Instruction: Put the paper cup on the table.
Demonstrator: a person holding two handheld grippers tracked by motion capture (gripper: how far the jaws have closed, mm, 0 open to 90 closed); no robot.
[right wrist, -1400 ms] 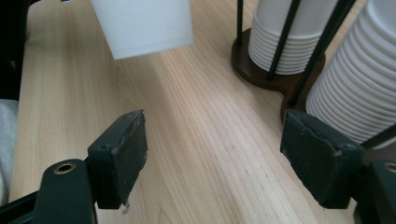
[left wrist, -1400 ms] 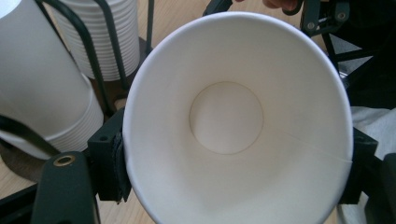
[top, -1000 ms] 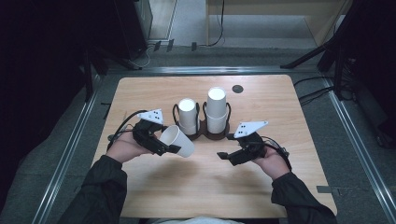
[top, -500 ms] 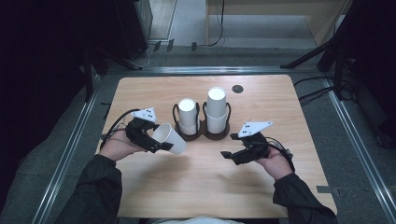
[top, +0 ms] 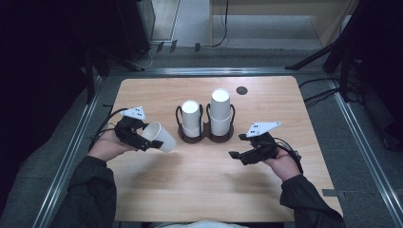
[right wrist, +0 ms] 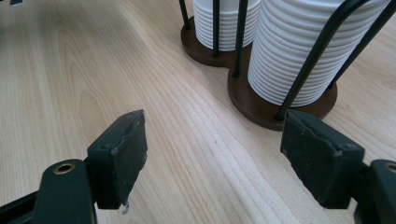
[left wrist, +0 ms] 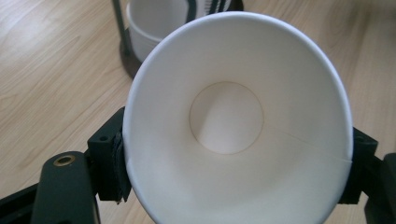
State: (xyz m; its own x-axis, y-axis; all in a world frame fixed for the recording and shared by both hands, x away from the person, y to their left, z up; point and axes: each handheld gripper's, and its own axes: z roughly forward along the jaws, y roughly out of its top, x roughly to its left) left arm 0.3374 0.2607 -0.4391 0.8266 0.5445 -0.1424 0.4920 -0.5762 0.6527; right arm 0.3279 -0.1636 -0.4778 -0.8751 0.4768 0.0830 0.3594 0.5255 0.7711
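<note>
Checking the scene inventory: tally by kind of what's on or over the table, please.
Loose paper cup, held in the left gripper: 1
Stacks of paper cups: 2, shorter and taller
Two-ring cup holder: 1
Grippers: 2, counting the empty right gripper
Dark round disc on the table: 1
Total: 7

The left claw [top: 145, 140], gripping the paper cup [top: 159, 137], has drifted left, away from the cup holder [top: 205, 135].
</note>
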